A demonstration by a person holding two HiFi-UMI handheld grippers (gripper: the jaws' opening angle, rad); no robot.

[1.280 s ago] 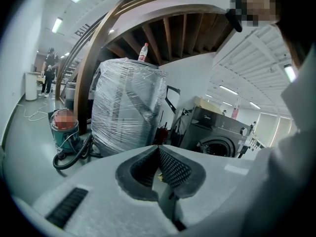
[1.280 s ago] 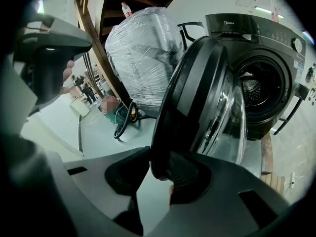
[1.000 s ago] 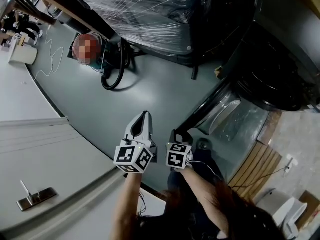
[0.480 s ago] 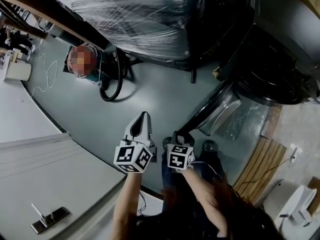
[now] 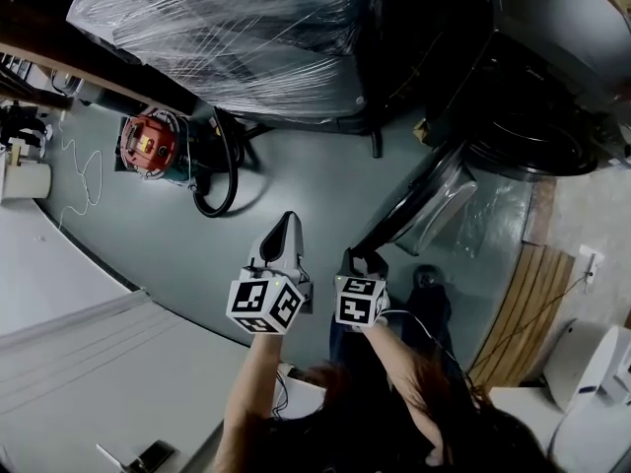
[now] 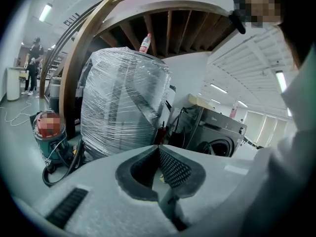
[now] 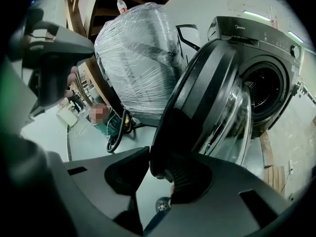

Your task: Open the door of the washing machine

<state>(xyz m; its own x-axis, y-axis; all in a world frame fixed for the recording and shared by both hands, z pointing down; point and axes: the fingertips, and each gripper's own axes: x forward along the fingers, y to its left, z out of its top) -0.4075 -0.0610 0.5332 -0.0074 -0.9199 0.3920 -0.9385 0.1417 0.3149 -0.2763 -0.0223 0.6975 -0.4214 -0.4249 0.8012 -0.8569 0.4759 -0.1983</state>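
Nearest you, low in the centre of the head view, your two grippers sit side by side above your forearms. Your left gripper (image 5: 287, 221) is the white one; its own view shows its jaws closed tip to tip with nothing between them, pointing out over the grey floor (image 5: 296, 166) and touching nothing. Just to its right, your right gripper (image 5: 361, 260) is the dark one, and its own view shows the jaws spread wide around the thick black rim of the washing machine's door (image 7: 207, 93), one jaw on each face of the rim, so it is gripping the door by its free edge. The door stands swung well out from the washing machine (image 7: 261, 48), its glass bowl facing the right of the frame and the round drum opening (image 7: 264, 90) uncovered behind it. In the head view, a slatted wooden mat (image 5: 523, 304) lies on the floor at lower right, near the machine's front. Farther off, at centre left, a red vacuum cleaner (image 5: 148, 146) stands with its black hose (image 5: 222, 180) looped beside it. Beyond that, across the top of the frame, a large load wrapped in clear plastic film (image 5: 237, 28) stands next to the machine.
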